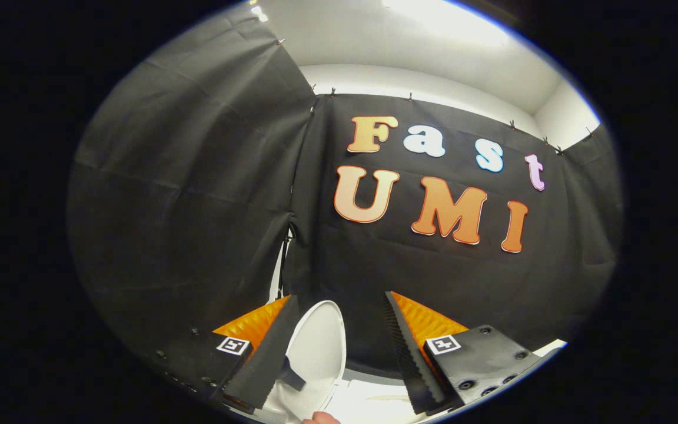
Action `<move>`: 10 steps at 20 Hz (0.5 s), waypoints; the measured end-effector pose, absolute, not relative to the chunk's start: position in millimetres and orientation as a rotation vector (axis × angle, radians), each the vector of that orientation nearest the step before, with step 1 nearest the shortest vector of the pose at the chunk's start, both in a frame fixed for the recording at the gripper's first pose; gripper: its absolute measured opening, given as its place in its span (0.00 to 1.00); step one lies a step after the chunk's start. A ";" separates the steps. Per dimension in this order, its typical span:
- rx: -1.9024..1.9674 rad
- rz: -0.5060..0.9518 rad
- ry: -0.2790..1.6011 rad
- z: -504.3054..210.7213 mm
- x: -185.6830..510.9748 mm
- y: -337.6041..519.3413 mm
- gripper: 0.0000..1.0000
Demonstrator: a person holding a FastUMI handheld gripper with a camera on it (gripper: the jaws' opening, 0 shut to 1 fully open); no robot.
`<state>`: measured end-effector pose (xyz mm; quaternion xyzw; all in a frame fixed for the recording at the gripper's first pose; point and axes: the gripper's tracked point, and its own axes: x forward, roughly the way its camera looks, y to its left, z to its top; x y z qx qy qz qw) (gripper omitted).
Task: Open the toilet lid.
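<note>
The white oval toilet lid [318, 347] stands raised, nearly upright, just ahead of the fingers and leaning towards the black cloth wall. My gripper [339, 296] is open, its jaws spread wide. The lid sits in the gap, close against the left finger [268, 353], which covers the lid's left edge. I cannot tell whether that finger touches it. The right finger [406, 359] stands well apart from the lid. Below the lid, a white part of the toilet [374, 397] shows between the fingers.
Black cloth walls [198, 194] close in the booth straight ahead and to the left, right behind the toilet. A bit of a person's hand [319, 418] shows under the lid, close to the camera. A white ceiling [409, 47] is overhead.
</note>
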<state>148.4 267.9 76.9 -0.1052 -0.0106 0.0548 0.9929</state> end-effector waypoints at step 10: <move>-0.061 0.047 0.001 90.7 117.6 122.3 0.98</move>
